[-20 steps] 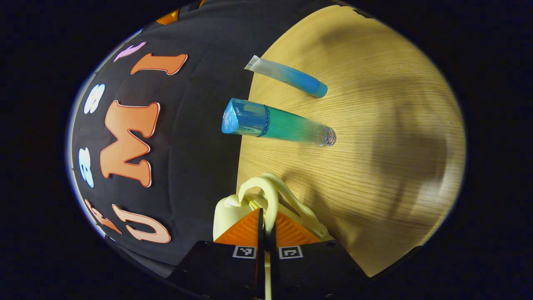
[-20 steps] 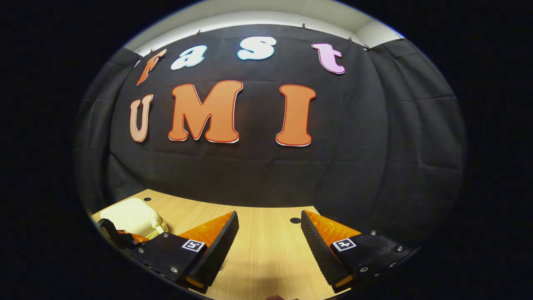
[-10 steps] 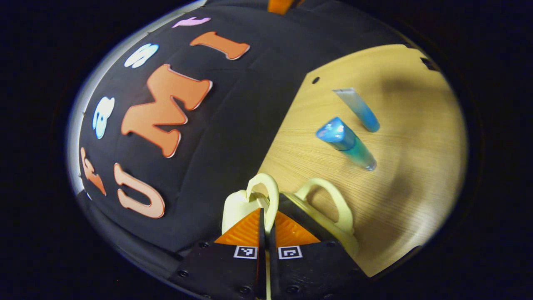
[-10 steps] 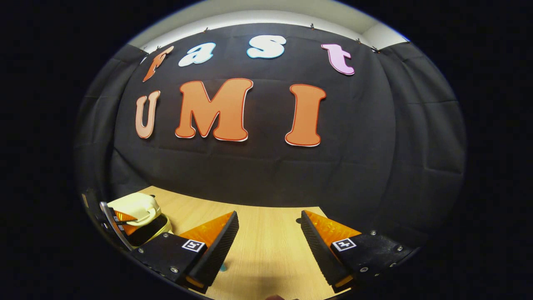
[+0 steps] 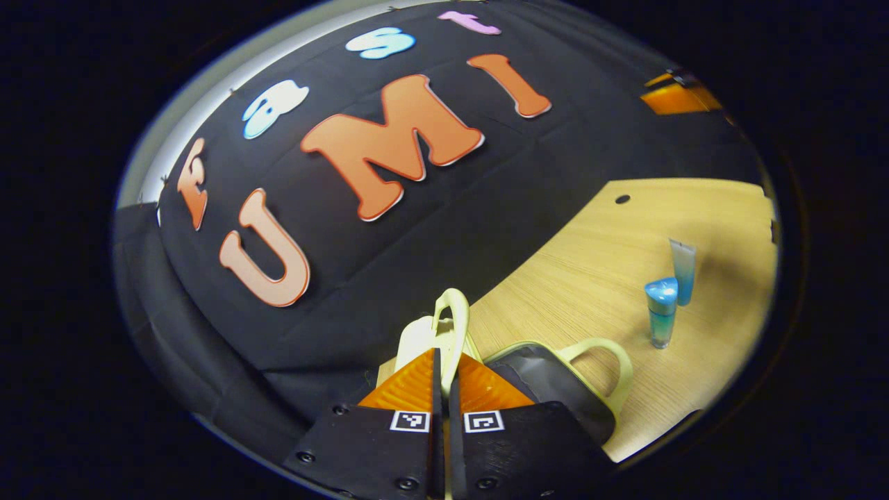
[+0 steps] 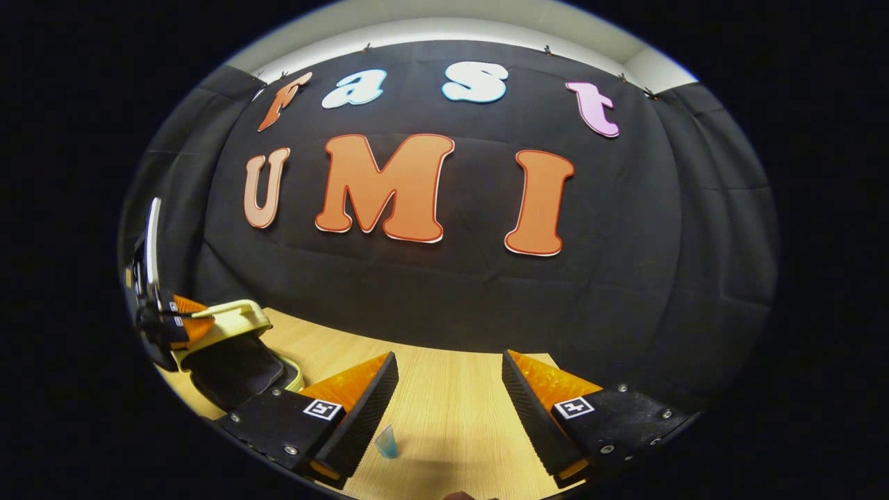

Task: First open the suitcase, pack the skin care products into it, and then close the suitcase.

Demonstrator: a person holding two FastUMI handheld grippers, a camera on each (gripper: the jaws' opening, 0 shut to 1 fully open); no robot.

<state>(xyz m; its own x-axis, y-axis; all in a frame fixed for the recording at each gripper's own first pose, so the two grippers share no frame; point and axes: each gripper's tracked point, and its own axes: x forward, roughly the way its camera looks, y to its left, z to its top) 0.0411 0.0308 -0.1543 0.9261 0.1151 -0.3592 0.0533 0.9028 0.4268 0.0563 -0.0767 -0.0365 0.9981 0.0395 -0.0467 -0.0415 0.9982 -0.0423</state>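
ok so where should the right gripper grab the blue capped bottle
Grip the blue capped bottle around its clear body below the cap, from the side with the fingers level. It stands upright on the table, and the tube stands close behind it.

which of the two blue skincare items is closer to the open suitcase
The bottle with the blue cap. The flat-ended tube stands just behind it, farther from the suitcase.
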